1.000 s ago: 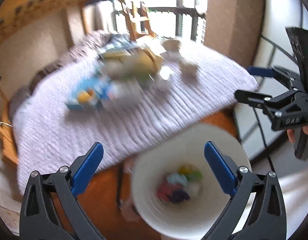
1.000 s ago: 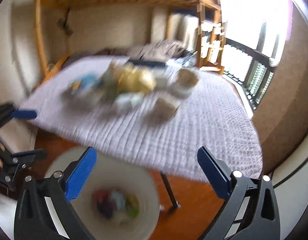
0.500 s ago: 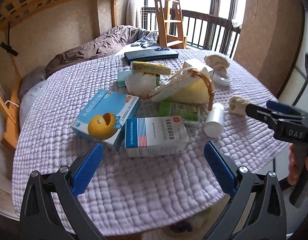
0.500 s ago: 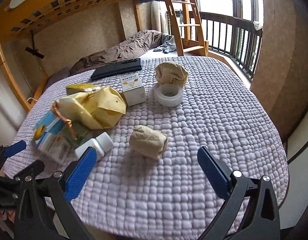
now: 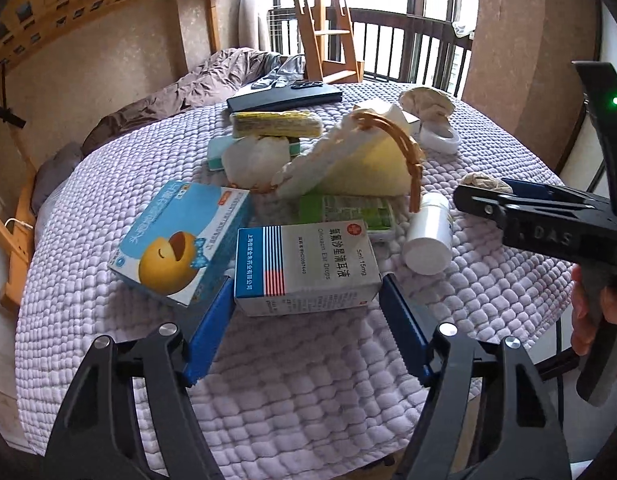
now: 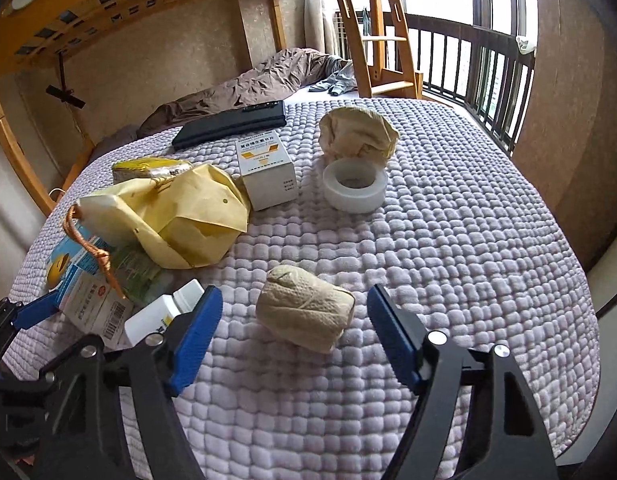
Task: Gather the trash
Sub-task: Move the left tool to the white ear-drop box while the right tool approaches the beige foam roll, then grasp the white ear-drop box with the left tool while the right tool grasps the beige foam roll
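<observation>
A round table under a lilac quilted cloth point(image 5: 308, 380) holds the trash. My left gripper point(image 5: 306, 304) is open, its blue pads on either side of the near end of a white ear-drops box point(image 5: 306, 266), close to it. My right gripper point(image 6: 294, 320) is open around a crumpled brown paper wad point(image 6: 306, 312), apart from it; it also shows from the side in the left wrist view point(image 5: 508, 204). Other trash: a blue box with a yellow face point(image 5: 180, 240), a white bottle point(image 5: 428, 236), a yellow paper bag point(image 6: 180, 216), a larger paper wad point(image 6: 358, 134).
A white tape roll point(image 6: 354, 184), a small white box point(image 6: 266, 170), a green packet point(image 5: 348, 210), a yellow packet point(image 5: 276, 122) and a black flat case point(image 6: 232, 122) lie further back. A bunk bed and ladder point(image 6: 384, 24) stand behind. The table edge point(image 6: 588, 320) drops off at right.
Both grippers have moved up from the white bin on the floor to the table top, forward over it. The left now flanks the ear-drops box; the right flanks the small paper wad.
</observation>
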`<action>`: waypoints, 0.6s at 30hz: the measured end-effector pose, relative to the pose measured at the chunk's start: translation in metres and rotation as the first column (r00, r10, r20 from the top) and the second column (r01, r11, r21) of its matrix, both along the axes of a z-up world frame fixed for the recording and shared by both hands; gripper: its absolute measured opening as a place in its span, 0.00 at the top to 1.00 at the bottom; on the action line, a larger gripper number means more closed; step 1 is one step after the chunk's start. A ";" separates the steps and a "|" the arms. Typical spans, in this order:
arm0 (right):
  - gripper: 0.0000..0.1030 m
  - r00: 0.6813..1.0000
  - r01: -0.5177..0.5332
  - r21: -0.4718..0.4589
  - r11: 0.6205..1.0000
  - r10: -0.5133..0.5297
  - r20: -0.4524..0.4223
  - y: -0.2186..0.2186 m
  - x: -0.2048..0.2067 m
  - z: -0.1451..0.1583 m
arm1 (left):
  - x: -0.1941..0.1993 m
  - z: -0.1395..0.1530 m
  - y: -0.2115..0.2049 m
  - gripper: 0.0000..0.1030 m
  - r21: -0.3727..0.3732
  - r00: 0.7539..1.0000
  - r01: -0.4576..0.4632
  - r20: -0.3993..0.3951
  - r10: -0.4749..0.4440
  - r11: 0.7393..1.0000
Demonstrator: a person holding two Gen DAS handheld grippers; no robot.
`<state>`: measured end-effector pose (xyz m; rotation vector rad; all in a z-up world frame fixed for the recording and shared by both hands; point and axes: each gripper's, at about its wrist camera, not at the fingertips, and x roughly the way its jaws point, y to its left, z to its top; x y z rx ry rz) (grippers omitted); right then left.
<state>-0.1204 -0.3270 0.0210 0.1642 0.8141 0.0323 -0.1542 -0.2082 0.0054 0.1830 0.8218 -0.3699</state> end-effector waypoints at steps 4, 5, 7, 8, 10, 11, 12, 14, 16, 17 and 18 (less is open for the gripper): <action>0.33 1.000 0.001 -0.010 1.000 -0.001 -0.008 0.003 0.005 -0.005 | 0.004 0.000 0.002 0.25 -0.019 1.000 -0.006 -0.017 0.006 1.000; 0.33 1.000 0.001 -0.013 1.000 -0.002 -0.010 0.004 0.006 -0.006 | 0.006 -0.001 0.001 0.24 -0.021 1.000 -0.007 -0.027 0.006 1.000; 0.38 1.000 -0.001 -0.019 1.000 0.001 -0.007 0.006 0.008 -0.007 | 0.009 -0.004 0.000 0.24 -0.024 0.999 -0.006 -0.033 0.006 1.000; 0.43 1.000 -0.005 -0.025 1.000 0.005 -0.008 0.007 0.010 -0.008 | 0.010 -0.005 0.000 0.24 -0.023 0.999 -0.006 -0.034 0.005 1.000; 0.48 1.000 -0.011 -0.033 0.999 0.011 -0.013 0.007 0.009 -0.009 | 0.012 -0.007 -0.001 0.25 -0.025 0.999 -0.008 -0.037 0.007 1.000; 0.51 1.000 -0.015 -0.035 0.999 0.015 -0.014 0.007 0.011 -0.010 | 0.013 -0.008 -0.001 0.26 -0.031 0.999 -0.008 -0.039 0.007 0.999; 0.54 1.000 -0.017 -0.036 0.999 0.017 -0.012 0.006 0.010 -0.010 | 0.012 -0.008 0.000 0.27 -0.034 0.999 -0.009 -0.038 0.008 0.999; 0.55 1.000 -0.026 -0.033 0.999 0.025 -0.008 0.004 0.009 -0.009 | 0.011 -0.006 0.000 0.28 -0.040 0.999 -0.007 -0.037 0.006 0.999; 0.55 0.999 -0.038 -0.024 0.999 0.038 -0.002 0.002 0.004 -0.007 | 0.009 -0.005 0.002 0.28 -0.043 0.999 -0.007 -0.031 0.005 0.999; 0.55 0.999 -0.042 -0.021 0.999 0.042 0.002 0.001 0.001 -0.006 | 0.007 -0.004 0.003 0.28 -0.047 0.999 -0.004 -0.033 0.002 0.999; 0.55 0.999 -0.047 -0.018 0.999 0.048 0.006 0.000 -0.002 -0.005 | 0.006 -0.003 0.004 0.28 -0.050 0.999 0.000 -0.037 -0.002 0.999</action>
